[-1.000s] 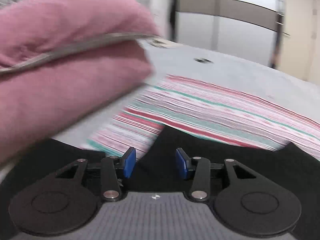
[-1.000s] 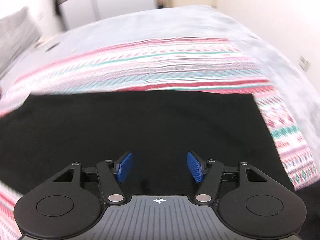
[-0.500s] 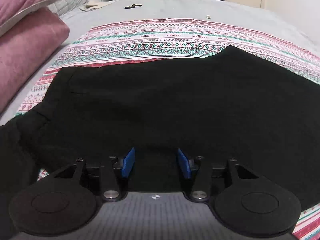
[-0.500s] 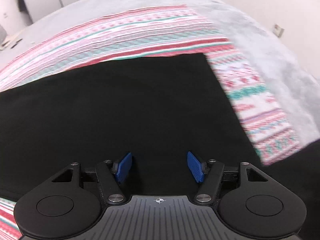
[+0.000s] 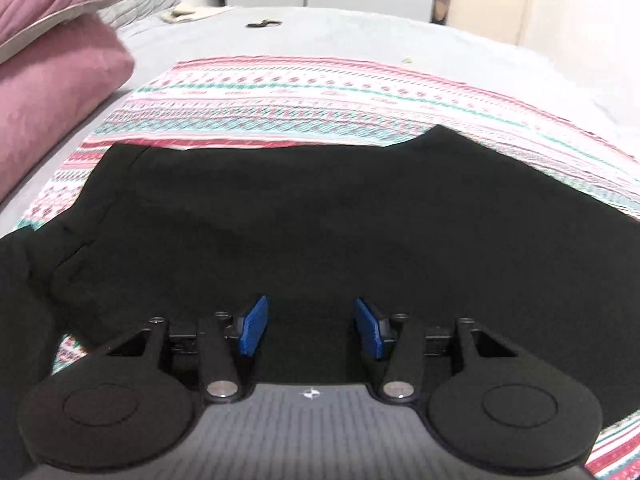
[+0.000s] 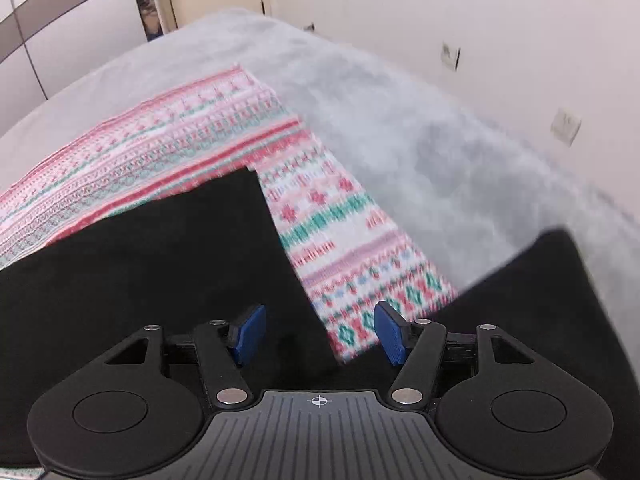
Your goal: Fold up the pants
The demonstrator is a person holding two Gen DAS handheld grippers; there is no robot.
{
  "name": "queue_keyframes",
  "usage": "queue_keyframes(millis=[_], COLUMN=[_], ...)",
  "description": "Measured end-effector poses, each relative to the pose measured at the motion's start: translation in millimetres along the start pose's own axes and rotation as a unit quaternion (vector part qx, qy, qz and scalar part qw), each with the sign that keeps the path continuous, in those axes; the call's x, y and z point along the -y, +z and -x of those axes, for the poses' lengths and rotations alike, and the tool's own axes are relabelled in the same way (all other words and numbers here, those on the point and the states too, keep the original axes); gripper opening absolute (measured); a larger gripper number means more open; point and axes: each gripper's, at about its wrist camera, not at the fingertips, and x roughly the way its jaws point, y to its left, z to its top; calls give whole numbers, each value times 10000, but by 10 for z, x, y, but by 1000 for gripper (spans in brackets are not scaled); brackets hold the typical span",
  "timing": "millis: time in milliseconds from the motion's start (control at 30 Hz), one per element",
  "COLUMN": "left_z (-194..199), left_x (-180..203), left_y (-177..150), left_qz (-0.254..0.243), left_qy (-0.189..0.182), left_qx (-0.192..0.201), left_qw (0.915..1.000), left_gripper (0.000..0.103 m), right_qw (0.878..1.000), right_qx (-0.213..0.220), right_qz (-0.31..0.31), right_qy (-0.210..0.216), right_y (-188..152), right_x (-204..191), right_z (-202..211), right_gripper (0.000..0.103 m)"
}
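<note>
Black pants (image 5: 300, 220) lie spread flat on a patterned blanket (image 5: 320, 96) on a bed. In the left wrist view my left gripper (image 5: 311, 330) hovers over the near part of the pants, open, with nothing between its blue pads. In the right wrist view my right gripper (image 6: 320, 334) is open above the hem edge of one pants leg (image 6: 160, 264); the blanket (image 6: 340, 240) shows between its pads. A second black leg end (image 6: 552, 288) lies at the right, partly over the grey bedcover.
Two pink pillows (image 5: 52, 68) are stacked at the left of the bed. A small dark object (image 5: 264, 23) lies on the grey bedcover (image 6: 420, 140) far back. A wall with sockets (image 6: 564, 126) runs along the bed's right side.
The left gripper swung away from the pillows to face the pants, then held. The right gripper slid right along the pants to the leg's hem edge.
</note>
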Motion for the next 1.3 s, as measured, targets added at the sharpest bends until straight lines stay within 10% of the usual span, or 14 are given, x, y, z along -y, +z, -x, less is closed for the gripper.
queue_keyframes(millis=[367, 733, 1033, 1300], left_z=[37, -129, -106, -141], left_x=[390, 617, 594, 535], left_y=[-19, -29, -7, -2], left_qz=[-263, -656, -546, -416], left_qy=[-388, -247, -340, -407], left_qx=[151, 22, -16, -97], left_qw=[9988, 9975, 9979, 9983], left_gripper=[78, 81, 81, 81], right_qw=[9946, 9919, 9865, 9380], right_qx=[-302, -366, 502, 1472], right_qz=[-73, -125, 867, 2527], right_qy=[986, 1209, 1298, 1863], right_y=[-17, -33, -17, -387], right_x=[49, -49, -809, -2243], right_z=[-266, -281, 252, 829], right_gripper=[62, 20, 18, 18])
